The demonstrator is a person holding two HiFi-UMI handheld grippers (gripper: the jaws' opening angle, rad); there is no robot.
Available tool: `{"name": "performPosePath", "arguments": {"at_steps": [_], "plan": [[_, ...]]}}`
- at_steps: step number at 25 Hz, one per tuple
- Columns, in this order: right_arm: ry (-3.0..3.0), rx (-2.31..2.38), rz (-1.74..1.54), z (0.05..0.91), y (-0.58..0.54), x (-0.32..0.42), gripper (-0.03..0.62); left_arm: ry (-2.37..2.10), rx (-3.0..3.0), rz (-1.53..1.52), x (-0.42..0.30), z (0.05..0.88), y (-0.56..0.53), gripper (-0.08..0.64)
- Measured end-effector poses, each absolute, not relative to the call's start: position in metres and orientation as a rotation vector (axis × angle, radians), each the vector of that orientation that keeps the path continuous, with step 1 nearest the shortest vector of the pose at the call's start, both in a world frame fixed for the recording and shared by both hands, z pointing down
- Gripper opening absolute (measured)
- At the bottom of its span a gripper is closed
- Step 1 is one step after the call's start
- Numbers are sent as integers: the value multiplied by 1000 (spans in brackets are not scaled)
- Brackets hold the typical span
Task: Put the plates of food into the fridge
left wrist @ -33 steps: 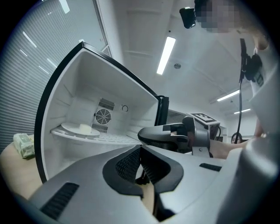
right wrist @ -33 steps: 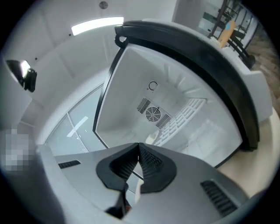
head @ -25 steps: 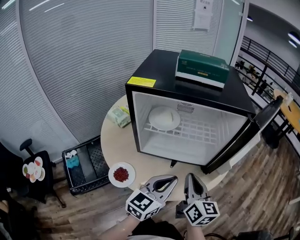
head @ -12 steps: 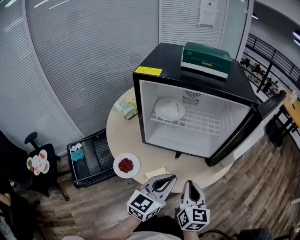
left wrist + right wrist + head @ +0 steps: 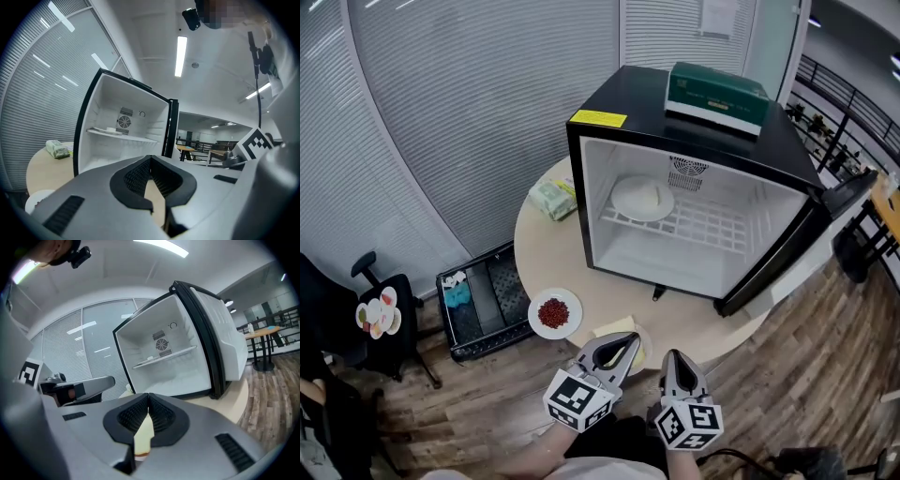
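Plate of red food (image 5: 555,313) sits on round table (image 5: 548,258) before open fridge (image 5: 675,127). Yellow-food plate (image 5: 607,327) lies just ahead of my left gripper (image 5: 631,337). White plate (image 5: 642,199) is on the fridge shelf. My left gripper and right gripper (image 5: 674,356): jaws closed, empty.

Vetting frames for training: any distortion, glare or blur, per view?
Head view: sharp, evenly lit, wide-angle bows the blinds and fridge. Left gripper view: heavy fisheye, dark corners, ceiling light blown out. Right gripper view: same fisheye and dark corners.
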State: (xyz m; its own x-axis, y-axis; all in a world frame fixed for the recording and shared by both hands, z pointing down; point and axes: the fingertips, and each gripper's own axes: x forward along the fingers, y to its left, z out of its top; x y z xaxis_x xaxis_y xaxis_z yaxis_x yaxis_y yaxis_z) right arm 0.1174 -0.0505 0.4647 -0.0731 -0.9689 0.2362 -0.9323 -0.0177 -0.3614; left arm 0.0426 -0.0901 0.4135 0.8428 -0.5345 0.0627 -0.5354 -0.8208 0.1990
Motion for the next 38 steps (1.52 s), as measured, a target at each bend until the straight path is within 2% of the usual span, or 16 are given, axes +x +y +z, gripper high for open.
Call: {"name": "performPosePath", "arguments": {"at_steps": [14, 19, 22, 29, 38], "plan": [[2083, -1685, -1244, 541, -24, 76, 12, -1064, 2662, 82, -13, 460, -82, 5], [2082, -1446, -1464, 572, -10, 49, 149, -1145, 2617, 77, -24, 476, -75, 5], [1970, -1340, -1614, 600, -3, 43, 166, -1199, 2586, 83, -33, 487, -72, 5], [1753, -1335, -1686, 645, -12, 53, 166, -1310, 2546, 105, -49, 510, -63, 5], [1599, -1166, -1612, 650, -40, 53, 164, -1348, 2627, 176, -49, 525, -57, 5]]}}
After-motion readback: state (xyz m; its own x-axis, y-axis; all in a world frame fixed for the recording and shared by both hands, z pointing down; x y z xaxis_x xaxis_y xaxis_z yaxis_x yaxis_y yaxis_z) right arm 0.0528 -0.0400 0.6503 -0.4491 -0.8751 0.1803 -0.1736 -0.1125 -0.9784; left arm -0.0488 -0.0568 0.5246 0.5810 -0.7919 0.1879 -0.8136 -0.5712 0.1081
